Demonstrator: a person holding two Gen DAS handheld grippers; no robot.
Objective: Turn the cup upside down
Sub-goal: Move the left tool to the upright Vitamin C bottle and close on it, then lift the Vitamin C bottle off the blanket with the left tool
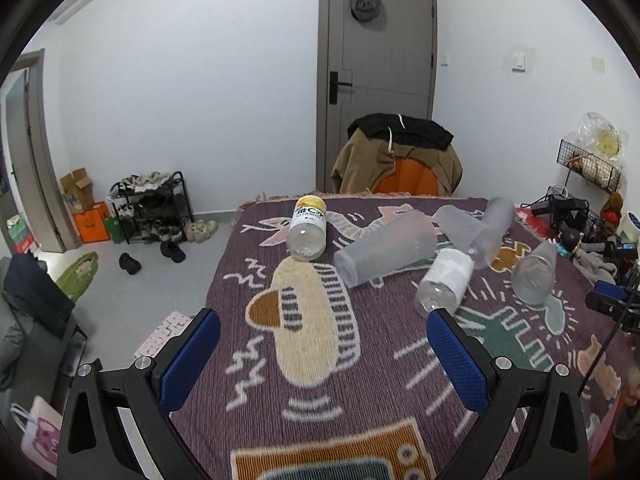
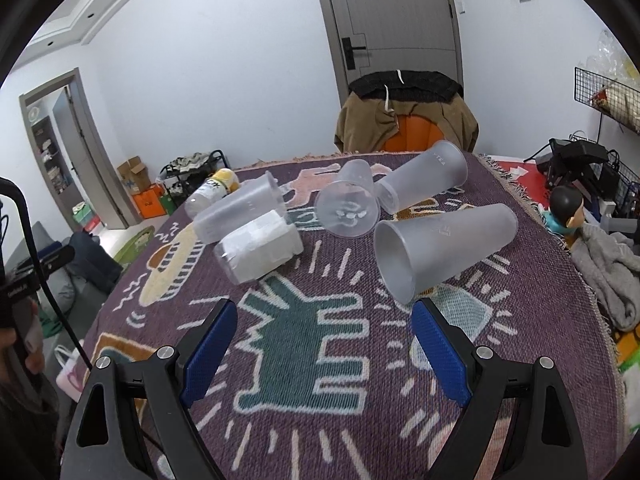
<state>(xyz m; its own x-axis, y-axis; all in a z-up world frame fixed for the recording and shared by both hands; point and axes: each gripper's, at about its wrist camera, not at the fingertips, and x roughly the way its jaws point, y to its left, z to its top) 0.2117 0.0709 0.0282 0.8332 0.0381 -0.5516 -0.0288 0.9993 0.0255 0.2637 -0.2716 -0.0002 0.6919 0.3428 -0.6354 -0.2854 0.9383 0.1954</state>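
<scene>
Several plastic cups lie on their sides on the patterned cloth. In the right wrist view the nearest frosted cup has its mouth turned toward me, just beyond the right fingertip of my open right gripper. A small clear cup and two more frosted cups lie farther back. In the left wrist view my left gripper is open and empty, short of a frosted cup and the far-right cup.
A labelled clear bottle and a yellow-capped vitamin bottle lie among the cups. A chair draped with a jacket stands behind the table. Clutter and a grey cloth crowd the right edge.
</scene>
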